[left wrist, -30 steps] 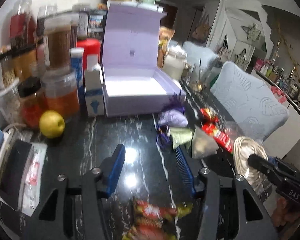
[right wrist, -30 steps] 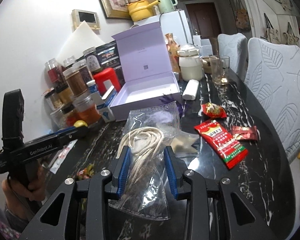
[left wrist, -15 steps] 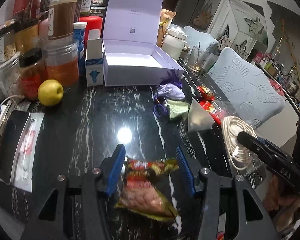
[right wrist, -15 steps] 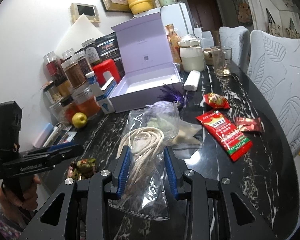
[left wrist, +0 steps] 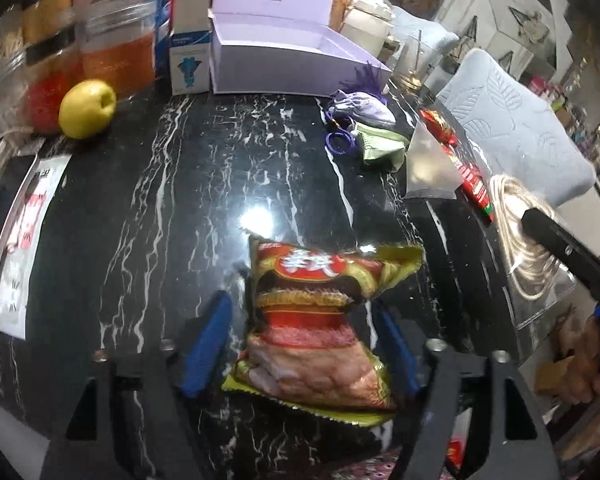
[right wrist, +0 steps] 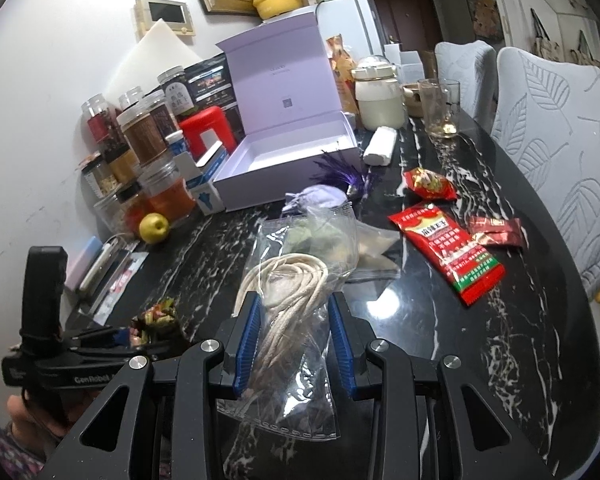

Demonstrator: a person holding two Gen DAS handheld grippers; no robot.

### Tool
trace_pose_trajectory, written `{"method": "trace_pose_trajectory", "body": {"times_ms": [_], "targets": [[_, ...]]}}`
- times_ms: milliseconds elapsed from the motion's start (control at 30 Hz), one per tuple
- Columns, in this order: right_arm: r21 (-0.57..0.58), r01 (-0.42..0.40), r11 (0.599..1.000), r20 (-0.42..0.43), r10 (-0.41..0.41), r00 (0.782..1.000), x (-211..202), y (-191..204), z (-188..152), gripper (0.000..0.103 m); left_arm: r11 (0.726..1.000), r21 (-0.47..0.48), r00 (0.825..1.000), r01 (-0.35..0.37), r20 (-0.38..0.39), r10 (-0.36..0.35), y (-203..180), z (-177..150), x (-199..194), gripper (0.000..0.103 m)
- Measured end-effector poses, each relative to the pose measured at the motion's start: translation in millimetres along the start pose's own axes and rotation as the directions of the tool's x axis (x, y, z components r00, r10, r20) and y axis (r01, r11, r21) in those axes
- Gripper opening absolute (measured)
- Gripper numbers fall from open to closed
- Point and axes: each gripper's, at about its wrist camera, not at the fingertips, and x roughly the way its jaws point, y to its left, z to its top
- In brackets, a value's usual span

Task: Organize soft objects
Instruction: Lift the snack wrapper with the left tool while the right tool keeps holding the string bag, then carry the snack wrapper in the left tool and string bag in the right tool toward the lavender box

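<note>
A red and yellow snack packet (left wrist: 312,320) lies on the black marble table (left wrist: 160,208). My left gripper (left wrist: 300,306) is low over it and its jaws are opening. The packet sits between the blue fingers (left wrist: 210,344), with a gap on the left side. In the right wrist view that gripper (right wrist: 100,346) is at the lower left beside the packet (right wrist: 156,314). My right gripper (right wrist: 296,340) is shut on a clear plastic bag of white rope (right wrist: 288,288), held above the table. An open lilac box (right wrist: 284,160) stands at the back.
A lavender pouch (right wrist: 320,198), a green pouch (left wrist: 380,142) and red sachets (right wrist: 448,256) lie right of centre. Jars (right wrist: 140,136) and a yellow fruit (left wrist: 86,108) line the left wall. A glass (right wrist: 440,108) and a white jar (right wrist: 380,96) stand behind. Padded chairs (right wrist: 560,140) flank the right edge.
My left gripper has come down over the snack packet and its fingers have spread wider around it. My right gripper has stayed put with the rope bag.
</note>
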Motion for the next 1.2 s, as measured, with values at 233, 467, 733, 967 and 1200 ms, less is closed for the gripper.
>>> {"method": "trace_pose_trajectory", "body": {"times_ms": [233, 467, 733, 967, 1200], "targets": [[0.004, 0.011, 1.000, -0.017, -0.011, 1.000, 4.3, -4.9, -1.1, 0.034, 0.990, 0.063, 0.991, -0.126, 0.044, 0.123, -11.0, 0.3, 6.1, 0.078], [0.022, 0.006, 1.000, -0.039, -0.005, 0.999, 12.6, -11.6, -4.8, 0.034, 0.992, 0.068, 0.993, -0.108, 0.054, 0.105, -9.8, 7.6, 7.1, 0.043], [0.022, -0.017, 1.000, -0.041, 0.018, 0.999, 19.6, -12.2, -2.1, 0.034, 0.995, 0.073, 0.995, -0.064, 0.080, 0.059, -13.0, 19.4, 2.4, 0.043], [0.036, -0.053, 0.998, -0.058, 0.055, 0.997, 30.5, -10.5, -0.3, 0.034, 0.994, 0.075, 0.987, -0.075, 0.150, 0.063, -10.4, 39.0, -13.4, 0.043], [0.007, -0.093, 0.996, -0.044, 0.093, 0.995, 35.5, 3.1, 13.0, 0.034, 0.994, 0.089, 0.974, -0.070, 0.220, 0.049, -11.3, 59.2, -25.8, 0.043]]}}
